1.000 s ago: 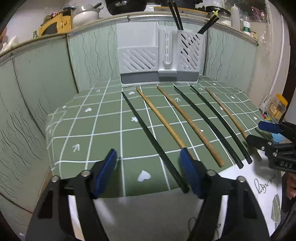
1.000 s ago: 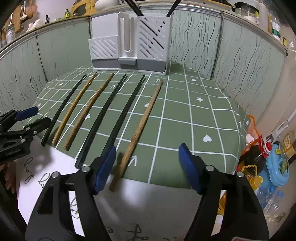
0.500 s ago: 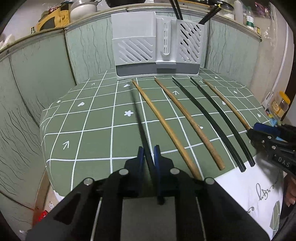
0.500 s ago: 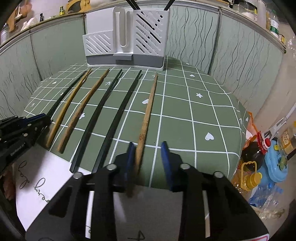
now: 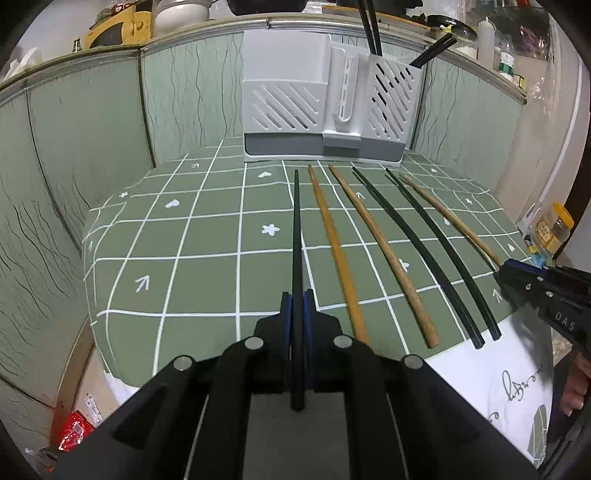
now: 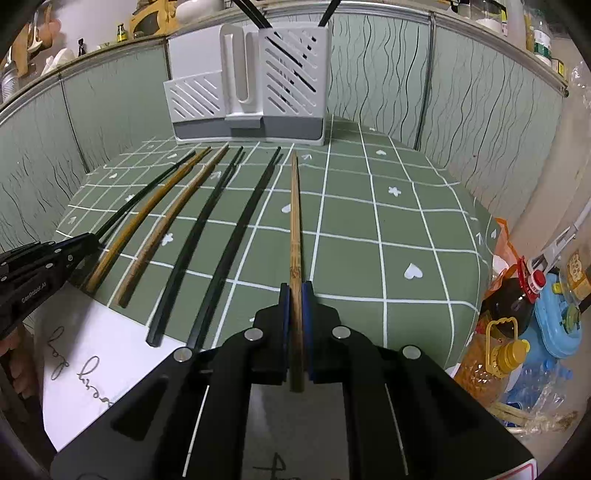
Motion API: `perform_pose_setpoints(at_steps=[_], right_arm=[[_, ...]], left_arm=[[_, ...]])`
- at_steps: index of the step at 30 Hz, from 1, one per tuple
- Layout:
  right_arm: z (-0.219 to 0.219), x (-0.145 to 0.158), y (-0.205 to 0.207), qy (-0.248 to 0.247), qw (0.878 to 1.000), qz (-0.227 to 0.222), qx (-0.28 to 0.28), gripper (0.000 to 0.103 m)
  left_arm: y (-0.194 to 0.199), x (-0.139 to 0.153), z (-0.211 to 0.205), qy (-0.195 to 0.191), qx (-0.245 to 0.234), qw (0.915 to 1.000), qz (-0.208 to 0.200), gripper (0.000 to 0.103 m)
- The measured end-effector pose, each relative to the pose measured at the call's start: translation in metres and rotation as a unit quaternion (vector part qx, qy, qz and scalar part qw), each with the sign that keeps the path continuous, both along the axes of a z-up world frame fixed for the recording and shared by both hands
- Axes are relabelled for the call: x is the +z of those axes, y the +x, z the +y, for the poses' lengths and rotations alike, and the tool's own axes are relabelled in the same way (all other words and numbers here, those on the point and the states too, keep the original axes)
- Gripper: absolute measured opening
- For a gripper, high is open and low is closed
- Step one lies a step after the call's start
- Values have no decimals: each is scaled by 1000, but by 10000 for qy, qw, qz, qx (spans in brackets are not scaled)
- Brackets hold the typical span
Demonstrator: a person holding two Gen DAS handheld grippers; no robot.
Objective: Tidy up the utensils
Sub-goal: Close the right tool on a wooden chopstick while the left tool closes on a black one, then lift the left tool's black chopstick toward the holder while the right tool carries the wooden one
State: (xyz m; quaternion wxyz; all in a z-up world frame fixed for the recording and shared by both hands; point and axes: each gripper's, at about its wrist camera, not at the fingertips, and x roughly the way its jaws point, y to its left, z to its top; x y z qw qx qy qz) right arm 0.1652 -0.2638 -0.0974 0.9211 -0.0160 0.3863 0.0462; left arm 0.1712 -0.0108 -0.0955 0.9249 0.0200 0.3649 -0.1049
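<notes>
My left fingers clamp a black chopstick; my right fingers clamp a brown chopstick. Ahead, the holder has a few; four lie between.

The worktop is covered by a green cloth with a white grid, hearts, arrows and flowers; a white sheet with handwriting lies at its near edge. Green panels with dark wavy lines enclose the rear and sides. On the ledge above stand a yellow appliance, a white bowl and small bottles. Right of the worktop are a dark bottle with a red cap, an amber oil jug, a blue container and a yellow-lidded jar. A red packet lies on the floor at left.
</notes>
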Motion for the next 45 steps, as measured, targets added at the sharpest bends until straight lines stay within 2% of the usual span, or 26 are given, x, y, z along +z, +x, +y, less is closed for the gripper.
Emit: perform_pose_setpoints(at_steps=[7,23,32,39,45], right_arm=[[-5,18,-6,60,9999,-149,44,7],[-19,80,-20,264,9969,-739,99,7],[-22,101,-21,310,9956,-882,101,7],[-22,116,-24,352,9941,-1017,141,7],[-23,125,-21,359,9936,-1054,177,7]], left_arm=[[-8,19,8,-79,-14,9998,-184,6],[-16,74,24,-378,-82,9975,-591,6],[-23,100,30,-459,-166,9953,-832,6],[-25,109,31,-445,-145,9939,-994,6],[-24,110,32,-479,-128,9941,-963,6]])
